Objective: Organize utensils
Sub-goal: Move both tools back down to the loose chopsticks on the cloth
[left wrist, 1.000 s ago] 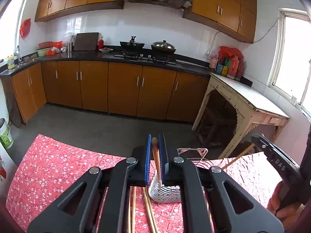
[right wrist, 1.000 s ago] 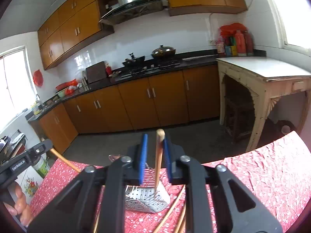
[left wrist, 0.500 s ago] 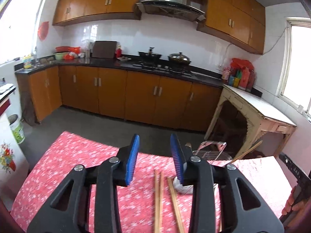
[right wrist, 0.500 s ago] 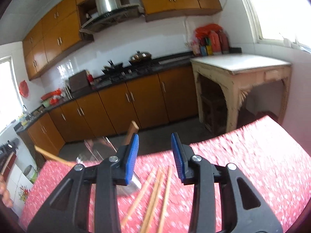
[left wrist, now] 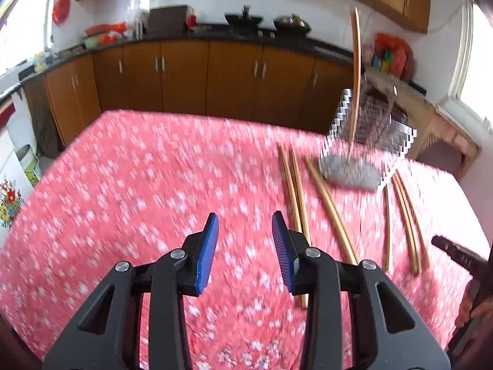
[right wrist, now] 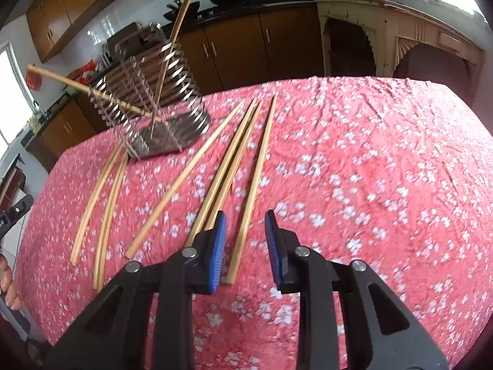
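A metal wire utensil holder stands on the red floral tablecloth with two wooden chopsticks leaning in it. It also shows in the left wrist view with one chopstick visible in it. Several wooden chopsticks lie flat on the cloth in front of it, also seen in the left wrist view. My left gripper is open and empty above the cloth, left of the chopsticks. My right gripper is open and empty just above the near ends of the chopsticks.
Wooden kitchen cabinets and a dark countertop with pots run along the far wall. A worn white side table stands at the right. The table's far edge drops off to the floor.
Both grippers were each shut on a chopstick over the holder, then opened and let go. Both have since pulled back and tilted down toward the cloth and the lying chopsticks.
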